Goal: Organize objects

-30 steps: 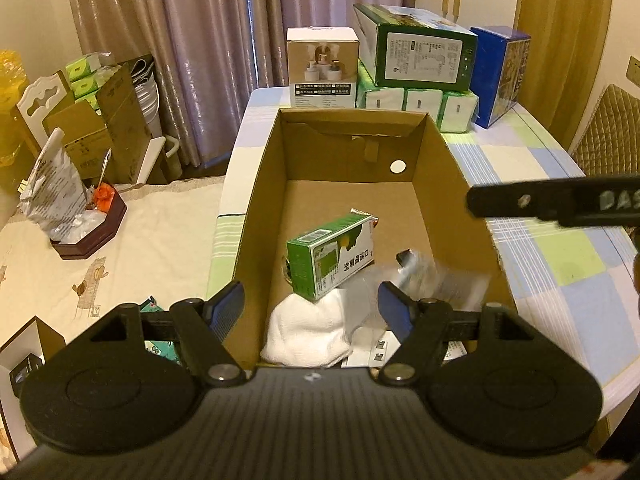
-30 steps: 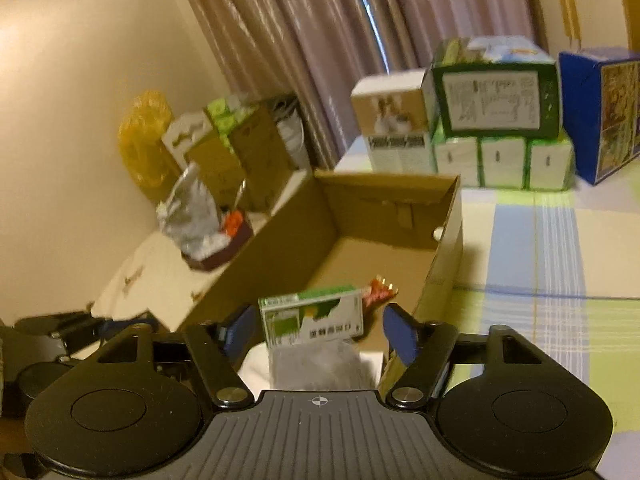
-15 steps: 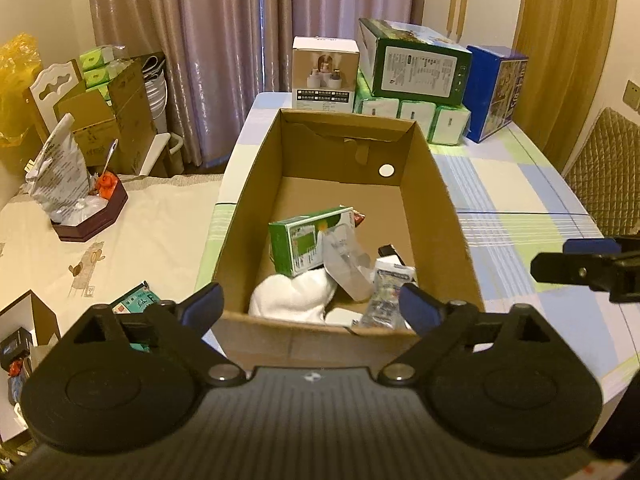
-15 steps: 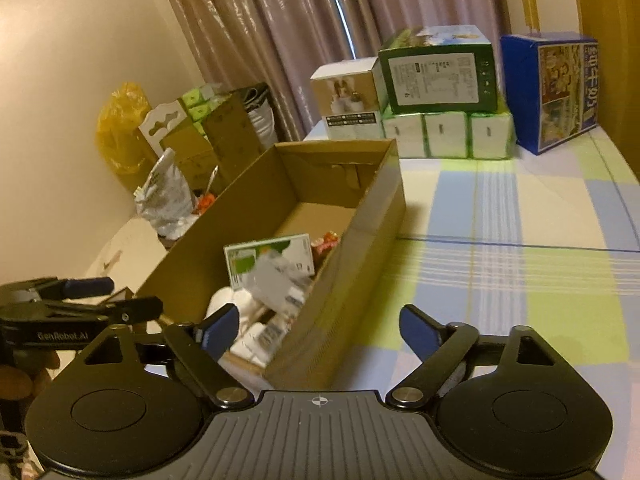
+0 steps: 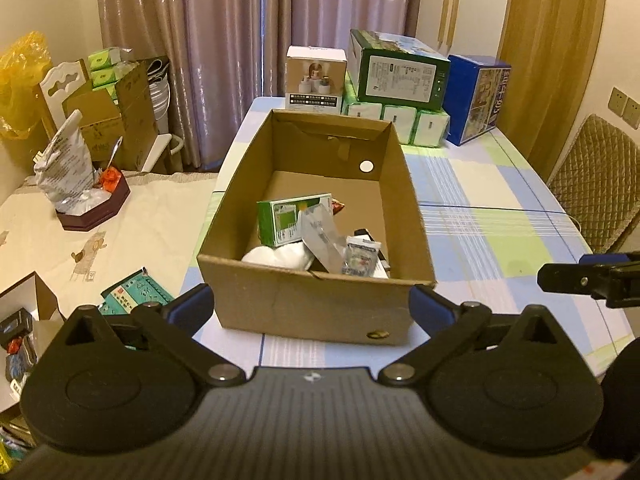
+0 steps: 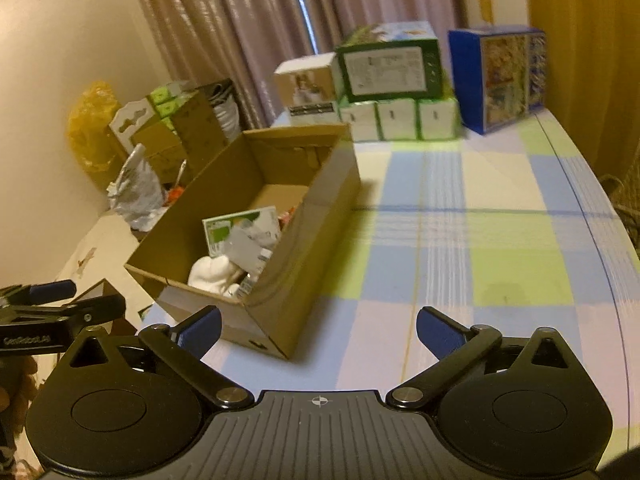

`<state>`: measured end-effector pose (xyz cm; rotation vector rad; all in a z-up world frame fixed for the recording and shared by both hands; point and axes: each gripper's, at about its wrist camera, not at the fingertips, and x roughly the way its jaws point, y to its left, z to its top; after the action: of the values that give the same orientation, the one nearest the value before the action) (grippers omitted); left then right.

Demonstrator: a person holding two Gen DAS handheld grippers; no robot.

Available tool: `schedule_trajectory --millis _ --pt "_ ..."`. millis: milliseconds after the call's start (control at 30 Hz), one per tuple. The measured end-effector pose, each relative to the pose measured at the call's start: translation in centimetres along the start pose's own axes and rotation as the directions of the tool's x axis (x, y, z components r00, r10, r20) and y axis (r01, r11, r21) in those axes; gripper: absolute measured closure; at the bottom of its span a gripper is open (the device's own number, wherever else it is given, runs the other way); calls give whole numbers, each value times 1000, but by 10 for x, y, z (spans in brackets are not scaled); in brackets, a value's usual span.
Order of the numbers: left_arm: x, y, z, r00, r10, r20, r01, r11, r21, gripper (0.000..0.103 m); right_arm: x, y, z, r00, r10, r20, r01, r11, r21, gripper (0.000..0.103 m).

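Both tongs spread apart, empty: left tongs (image 5: pixel 312 306), right tongs (image 6: pixel 318 326). Cardboard box (image 5: pixel 320 308) on checked tabletop (image 6: pixel 480 240) holds green carton (image 5: pixel 286 218), white cloth (image 5: pixel 280 258), sachets. Left tool reads "GenRobot.AI".

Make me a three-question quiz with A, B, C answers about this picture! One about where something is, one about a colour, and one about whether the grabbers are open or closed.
1. Where is the green and white carton?
A. inside the brown cardboard box
B. on the checked tablecloth
C. on the floor

2. What colour is the soft cloth bundle in the box?
A. red
B. white
C. black

3. How are the left gripper and right gripper?
A. both shut
B. one holding the carton
C. both open, holding nothing

Answers:
1 A, it leans among the other things between the box walls.
2 B, it looks plain white in both views.
3 C, each pair of blue fingertips is spread wide with nothing between them.
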<state>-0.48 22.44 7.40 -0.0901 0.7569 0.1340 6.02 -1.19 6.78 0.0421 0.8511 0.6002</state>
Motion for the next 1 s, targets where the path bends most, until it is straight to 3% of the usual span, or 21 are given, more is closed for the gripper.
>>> schedule_trajectory --millis 233,1000 --pt "-18 -2 -8 999 37 -22 -38 998 -45 1 -14 0 -11 1000 5 -9 -6 1000 -8 2" --pt "-31 -8 -21 997 78 -26 -78 997 -13 1 -17 7 -23 999 -25 -35 23 999 -44 2"
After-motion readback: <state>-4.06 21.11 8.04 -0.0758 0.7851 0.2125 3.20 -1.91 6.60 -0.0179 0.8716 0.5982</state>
